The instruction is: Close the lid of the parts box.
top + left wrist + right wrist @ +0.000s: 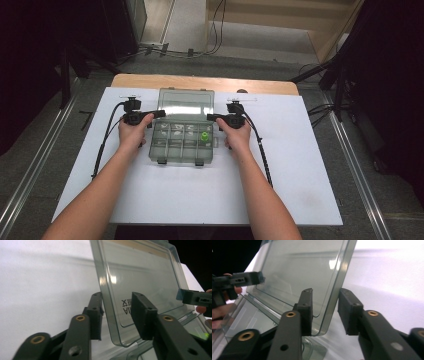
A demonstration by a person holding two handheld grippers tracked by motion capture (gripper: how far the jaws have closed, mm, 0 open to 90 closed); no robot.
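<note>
Box (183,135) on table (300,165), lid (186,102) behind.

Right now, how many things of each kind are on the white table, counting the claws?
Clear compartment box: 1
Green piece in the box: 1
Claws, left claw and right claw: 2
Total: 4

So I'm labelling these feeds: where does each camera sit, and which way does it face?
High view: above the person's side, facing forward and down on the box; both forearms show.
Left gripper view: on the left hand-held gripper, facing the lid; its jaws show.
Right gripper view: on the right hand-held gripper, likewise.
All share the lid.
</note>
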